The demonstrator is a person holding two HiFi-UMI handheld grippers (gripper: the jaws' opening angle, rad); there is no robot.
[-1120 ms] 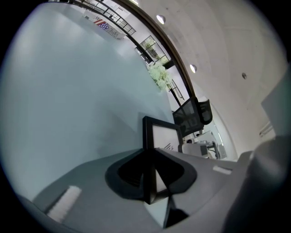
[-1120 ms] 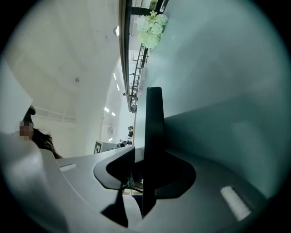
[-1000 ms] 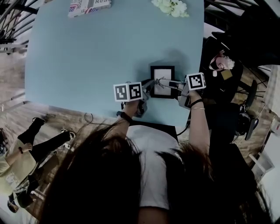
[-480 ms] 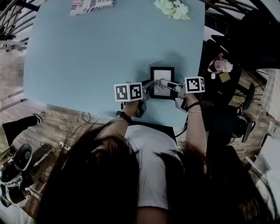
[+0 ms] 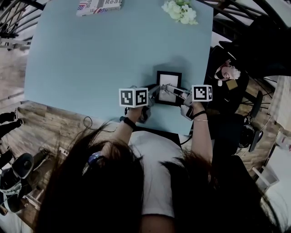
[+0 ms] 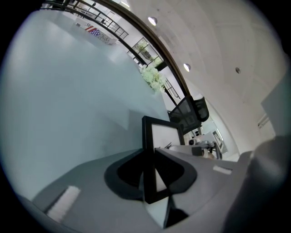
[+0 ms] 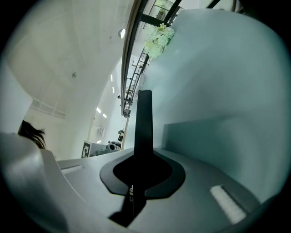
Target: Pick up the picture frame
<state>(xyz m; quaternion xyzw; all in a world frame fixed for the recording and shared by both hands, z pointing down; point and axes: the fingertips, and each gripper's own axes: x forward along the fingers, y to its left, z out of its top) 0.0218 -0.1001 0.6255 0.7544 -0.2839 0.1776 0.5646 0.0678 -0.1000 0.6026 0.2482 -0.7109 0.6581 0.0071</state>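
**Both grippers clamped on the picture frame**

The picture frame (image 5: 169,82), black-edged with a white middle, stands near the front edge of the pale blue table (image 5: 91,59), just ahead of the person's chest in the head view. It is held from both sides.

The left gripper (image 6: 148,157) has its jaws closed on the frame's left edge. In the left gripper view the black bar of that edge runs straight up out of the notch between the two jaws, and the white face of the frame angles away to the right. The right gripper (image 7: 144,157) is clenched on the opposite edge. In the right gripper view the frame shows edge-on as a thin dark upright strip, pinched between the jaws.

In the head view the two marker cubes sit on either side of the frame, the left one (image 5: 133,97) a little nearer the person than the right one (image 5: 202,93). The frame throws a soft shadow onto the table behind it. Whether its lower edge touches the tabletop cannot be told.

At the far edge of the table, well apart from the frame, lie a bunch of white flowers (image 5: 180,10) and a printed book (image 5: 99,5).
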